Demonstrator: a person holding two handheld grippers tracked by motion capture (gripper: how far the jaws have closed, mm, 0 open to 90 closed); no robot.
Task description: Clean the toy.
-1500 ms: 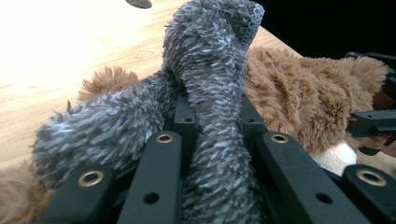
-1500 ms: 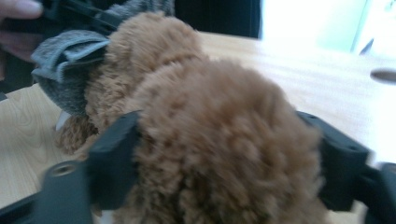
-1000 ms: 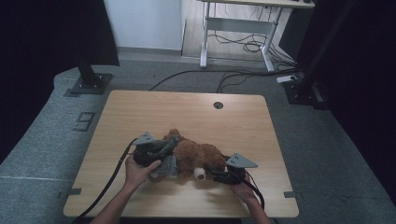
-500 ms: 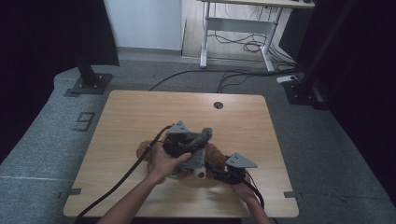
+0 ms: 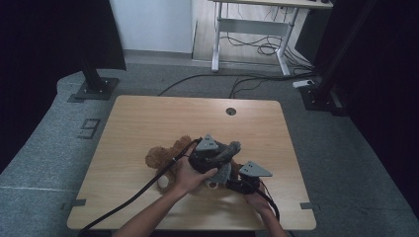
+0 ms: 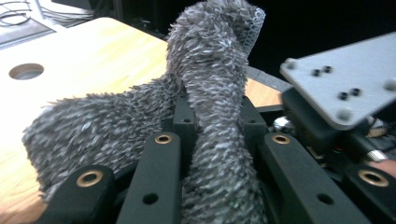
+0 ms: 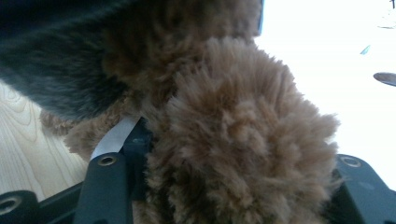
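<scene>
The left hand-held gripper (image 5: 228, 154), clamped on a fuzzy grey knitted cloth (image 6: 205, 93), has travelled from the left side of the brown plush teddy bear (image 5: 165, 157) across its body to the right, rising a little, and now sits just beside the right hand-held gripper (image 5: 232, 183). The grey cloth came along, lifted off the bear. The right hand-held gripper's jaws narrowed slightly on the bear's brown fur (image 7: 243, 154).
</scene>
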